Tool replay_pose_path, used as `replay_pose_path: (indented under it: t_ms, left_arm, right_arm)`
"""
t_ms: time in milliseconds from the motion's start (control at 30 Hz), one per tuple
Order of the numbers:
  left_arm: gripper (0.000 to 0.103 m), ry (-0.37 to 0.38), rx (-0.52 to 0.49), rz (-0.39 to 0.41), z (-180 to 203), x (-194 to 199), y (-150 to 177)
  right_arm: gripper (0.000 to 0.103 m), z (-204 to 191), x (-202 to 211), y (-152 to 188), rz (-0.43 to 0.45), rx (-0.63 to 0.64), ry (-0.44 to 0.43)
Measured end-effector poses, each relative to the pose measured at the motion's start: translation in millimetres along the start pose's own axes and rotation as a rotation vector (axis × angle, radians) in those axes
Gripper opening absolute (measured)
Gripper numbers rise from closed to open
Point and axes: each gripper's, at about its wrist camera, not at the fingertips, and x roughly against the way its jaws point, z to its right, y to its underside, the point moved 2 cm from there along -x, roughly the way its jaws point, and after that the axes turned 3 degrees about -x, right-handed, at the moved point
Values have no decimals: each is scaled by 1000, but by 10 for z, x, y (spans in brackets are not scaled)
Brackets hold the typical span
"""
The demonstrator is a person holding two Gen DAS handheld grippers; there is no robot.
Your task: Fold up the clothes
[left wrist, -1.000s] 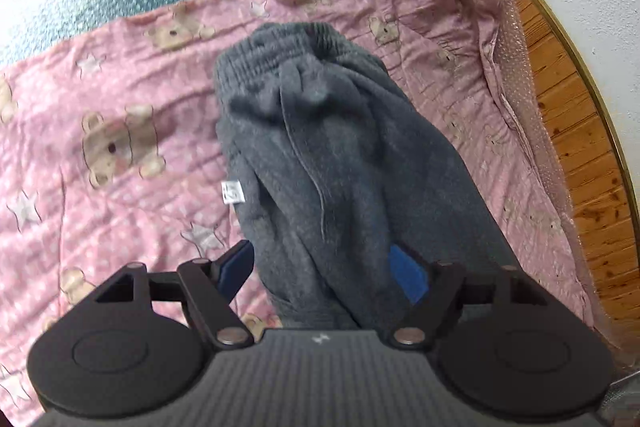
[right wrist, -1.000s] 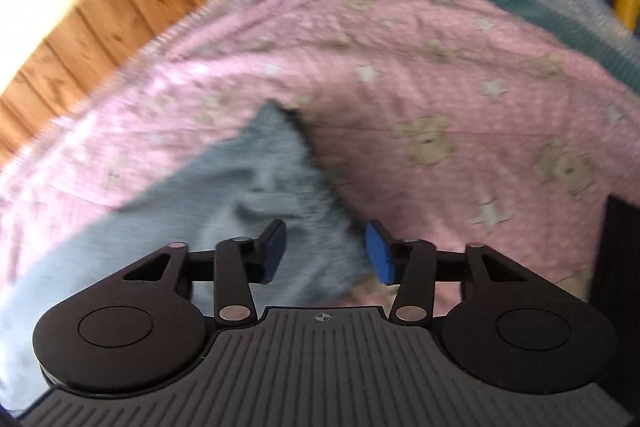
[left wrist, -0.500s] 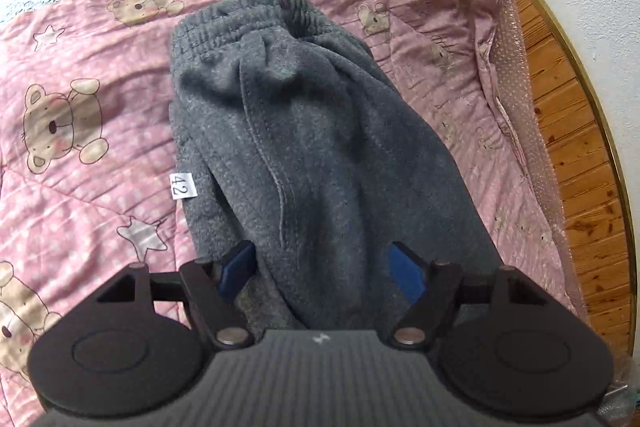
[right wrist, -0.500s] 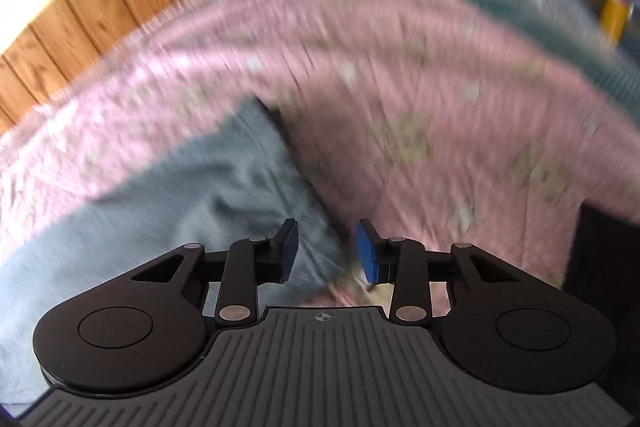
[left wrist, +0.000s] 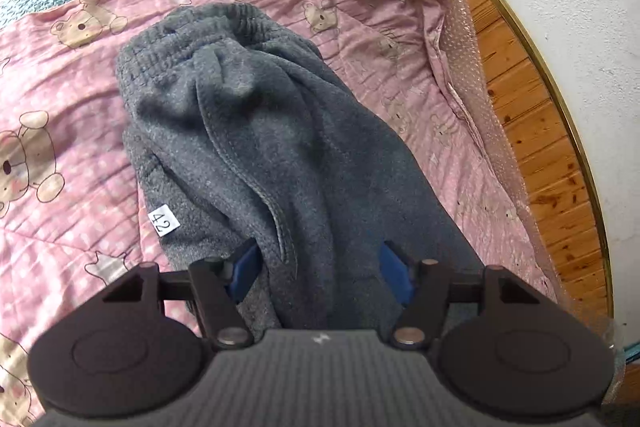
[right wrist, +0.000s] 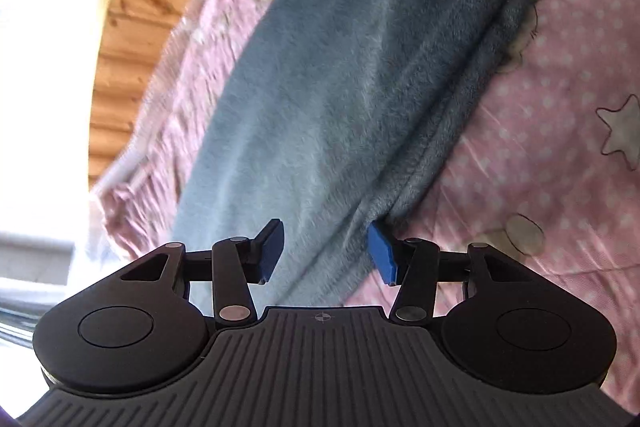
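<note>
Grey fleece trousers (left wrist: 256,147) spread lengthwise over a pink bear-print quilt (left wrist: 60,187), waistband at the far end, white "42" tag (left wrist: 164,221) on the left edge; left gripper (left wrist: 318,269) low over the near cloth, blue pads wide apart, gripping nothing; right gripper (right wrist: 326,253) likewise parted, poised above the trousers' (right wrist: 360,67) folded edge; wooden floor (left wrist: 552,163) at far right.

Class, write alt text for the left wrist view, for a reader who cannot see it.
Grey fleece trousers lie lengthwise on a pink bear-print quilt, elastic waistband at the far end and a small white tag reading 42 on one edge. The left gripper is open, its blue fingers straddling the near end of the fabric. Wooden flooring borders the quilt on the right.
</note>
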Motion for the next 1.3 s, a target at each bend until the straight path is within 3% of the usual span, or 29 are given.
replay_pose_path:
  t_ms: [133, 233, 300, 333, 367, 433, 500, 600, 833, 967, 1100, 1167, 1200, 1233, 1300]
  left_arm:
    - [63, 19, 9, 3, -61, 22, -70]
    - [63, 0, 2, -4, -115, -5, -110]
    - [61, -17, -6, -10, -140, -40, -131]
    - [52, -22, -15, -14, -140, -49, -145]
    - [33, -25, -22, -17, -144, -44, -157]
    - [8, -22, -27, -21, -184, 49, -168]
    - [6, -19, -33, -24, -223, 142, -179]
    - [6, -14, -41, -30, -283, 282, -195]
    - [8, -75, -65, -92, -442, 184, -94]
    - [8, -74, -106, -67, -380, 302, -111]
    - [8, -99, -139, -107, -436, 270, -97]
    - [16, -111, -156, -128, -445, 289, -89]
    - [22, -118, -171, -131, -436, 333, -90]
    - [27, -122, -199, -123, -407, 428, -99]
    - [27, -141, -271, -83, -311, 639, -125]
  right_arm:
    - [53, -3, 76, -108, 91, -38, -22]
    - [52, 28, 116, -242, 147, -58, 18]
    - [37, 45, 98, -298, 172, -55, 45]
    - [15, 16, 91, -313, 178, -43, 52]
    - [5, -29, 90, -320, 186, -27, 61]
    - [2, -128, 134, -323, 209, 6, 71]
    - [0, -200, 308, -287, 227, 30, 75]
    - [0, -248, 528, -220, 233, 69, 101]
    - [0, 9, 360, -93, 148, 181, 322]
    - [0, -183, 399, -81, 163, 238, 365]
    - [0, -252, 378, -45, 120, 269, 420]
    - [1, -183, 326, -28, 86, 269, 453]
    - [4, -172, 337, -36, 81, 259, 444]
    - [18, -192, 403, -51, 89, 255, 433]
    - [36, -274, 617, -98, 143, 276, 427]
